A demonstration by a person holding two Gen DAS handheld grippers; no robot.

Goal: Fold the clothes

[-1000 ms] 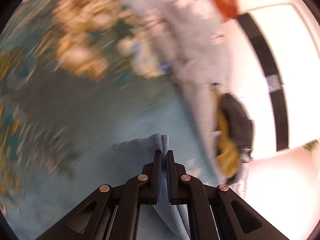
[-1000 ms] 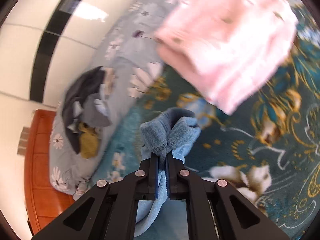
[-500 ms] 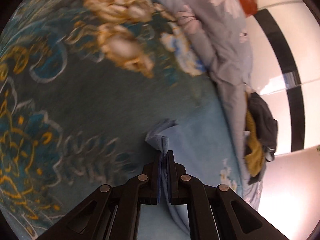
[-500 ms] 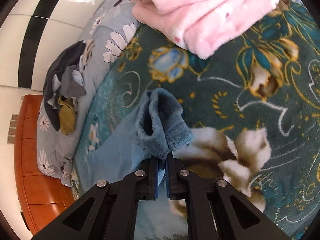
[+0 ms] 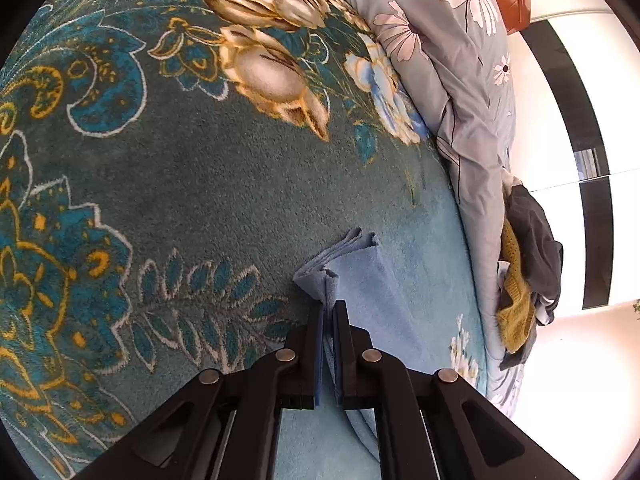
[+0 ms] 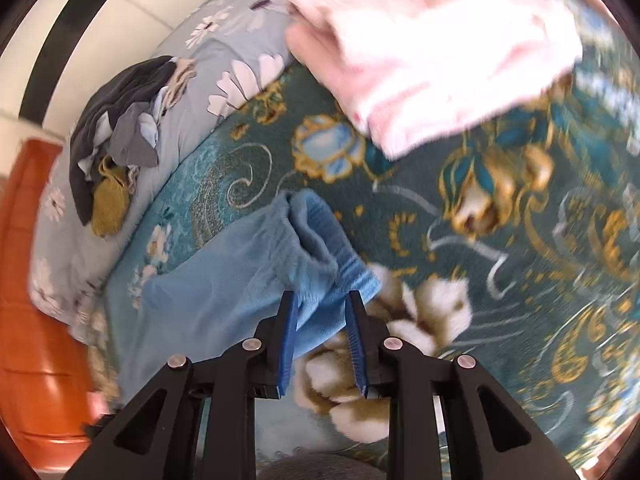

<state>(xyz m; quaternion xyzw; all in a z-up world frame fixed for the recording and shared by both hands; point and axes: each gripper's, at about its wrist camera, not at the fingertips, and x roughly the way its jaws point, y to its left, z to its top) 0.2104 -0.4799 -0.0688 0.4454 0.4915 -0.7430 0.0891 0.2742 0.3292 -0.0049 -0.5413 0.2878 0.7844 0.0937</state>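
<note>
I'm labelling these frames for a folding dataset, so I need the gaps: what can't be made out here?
- Right wrist view: the pink garment is smeared by motion blur, so its print can't be read.
- Left wrist view: the blue garment runs under the left tool, and the frame edge cuts it off.
- Both views: the dark clothes pile is small and bunched; its pieces can't be counted.
- Right tool: its arms hide the cloth below.

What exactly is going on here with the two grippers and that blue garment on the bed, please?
A person is folding a light blue fleece garment on a teal floral blanket. The left gripper is shut on a bunched edge of it. The right gripper has just been opening, and the ribbed cuff end lies loose between its pads. A folded pink garment lies farther back, and a pile of dark and mustard clothes sits on the grey daisy-print duvet.
</note>
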